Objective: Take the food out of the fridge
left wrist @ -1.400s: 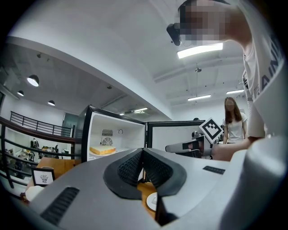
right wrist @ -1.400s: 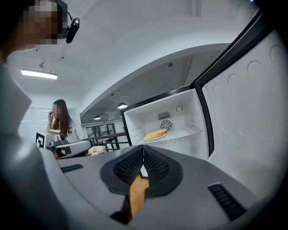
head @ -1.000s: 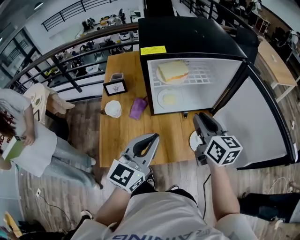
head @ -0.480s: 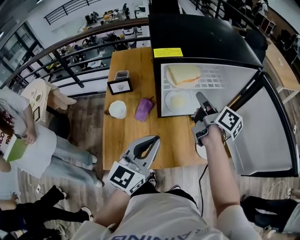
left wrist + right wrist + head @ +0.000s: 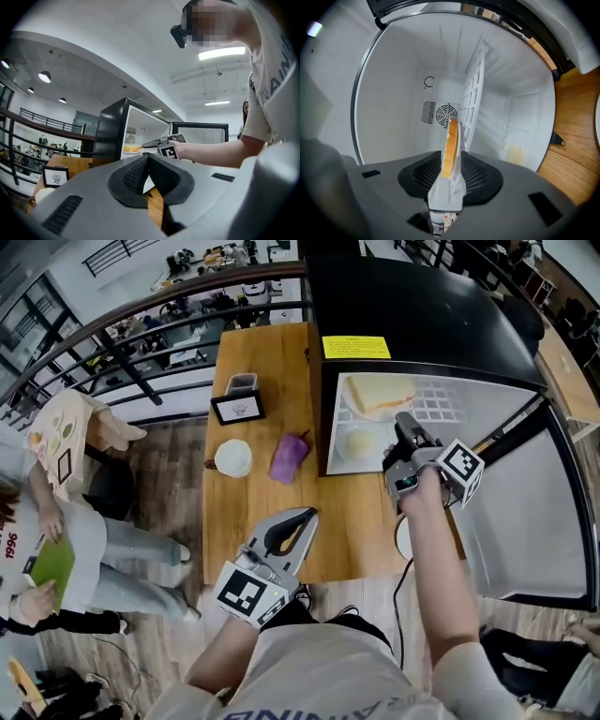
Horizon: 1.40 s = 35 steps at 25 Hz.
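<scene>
Sandwich (image 5: 380,395) lies on wire shelf (image 5: 441,404) inside the open fridge (image 5: 422,315), not yet lifted. A second item, a pale food on a plate (image 5: 359,442), sits on the fridge floor below it. Right gripper (image 5: 404,423) is reaching into the cabinet, rolled on its side. Its jaws have just been opening and stand apart. In the right gripper view the sandwich shows edge-on in the gap between them, with no pad visibly pressing on it. Left gripper (image 5: 298,519) hangs at the near edge of the wooden table (image 5: 253,352), jaws closed tip to tip on nothing. Risks, as judged: the jaw on the shelf side could snag the wire grid instead of sliding under the bread. It could also shove the sandwich deeper instead of straddling it. Soft bread means a hard close would squash it or press the filling out, and a shallow bite at the edge could let it droop and drop on withdrawal. Writing: yellow label (image 5: 356,347) on the fridge's top front edge, print too small to read. Small framed sign (image 5: 236,409) on the table shows an emblem, illegible. Wearer's shirt shows part of a word ending "NING". Gripper cubes carry square markers only.
</scene>
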{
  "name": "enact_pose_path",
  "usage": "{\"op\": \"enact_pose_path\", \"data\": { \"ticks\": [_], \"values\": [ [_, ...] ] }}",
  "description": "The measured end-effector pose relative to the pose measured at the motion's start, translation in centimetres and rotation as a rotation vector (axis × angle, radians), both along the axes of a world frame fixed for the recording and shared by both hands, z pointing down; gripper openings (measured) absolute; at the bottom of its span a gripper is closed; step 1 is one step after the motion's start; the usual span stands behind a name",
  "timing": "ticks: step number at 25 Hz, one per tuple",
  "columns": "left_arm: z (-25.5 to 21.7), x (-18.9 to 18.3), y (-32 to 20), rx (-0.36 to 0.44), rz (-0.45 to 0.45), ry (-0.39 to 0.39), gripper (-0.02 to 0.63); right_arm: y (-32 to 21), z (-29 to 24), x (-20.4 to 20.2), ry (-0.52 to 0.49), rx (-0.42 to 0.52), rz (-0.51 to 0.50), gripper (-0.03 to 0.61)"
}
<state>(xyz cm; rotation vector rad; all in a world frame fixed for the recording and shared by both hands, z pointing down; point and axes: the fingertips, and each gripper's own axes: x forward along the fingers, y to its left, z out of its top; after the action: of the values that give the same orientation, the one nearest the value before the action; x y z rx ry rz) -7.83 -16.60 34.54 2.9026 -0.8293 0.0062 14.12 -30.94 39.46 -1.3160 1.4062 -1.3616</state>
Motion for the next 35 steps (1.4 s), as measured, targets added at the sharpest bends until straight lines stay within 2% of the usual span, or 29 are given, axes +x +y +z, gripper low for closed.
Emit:
{"op": "enact_pose_path", "data": {
  "ticks": [11,18,28,35],
  "values": [
    [0.5,0.1,-0.7,-0.014,-0.005,0.004,0.008,-1.2,0.4,-0.6,-0.04,-0.018,-0.011,0.117],
    [0.7,-0.1,-0.7,-0.022,-0.017,0.009,0.008,-1.2,1.3,-0.3,-0.065,-0.053,-0.007,0.04],
    [0.5,-0.1,-0.2,-0.023,-0.014,0.009,0.008,-0.1,0.4,-0.4,-0.086,0.011,-0.01,0.031],
    [0.2,0.1,0.0,-0.026,-0.001,0.01,0.008,1.2,0.8,-0.4,-0.098,-0.014,-0.005,0.031]
  ]
}}
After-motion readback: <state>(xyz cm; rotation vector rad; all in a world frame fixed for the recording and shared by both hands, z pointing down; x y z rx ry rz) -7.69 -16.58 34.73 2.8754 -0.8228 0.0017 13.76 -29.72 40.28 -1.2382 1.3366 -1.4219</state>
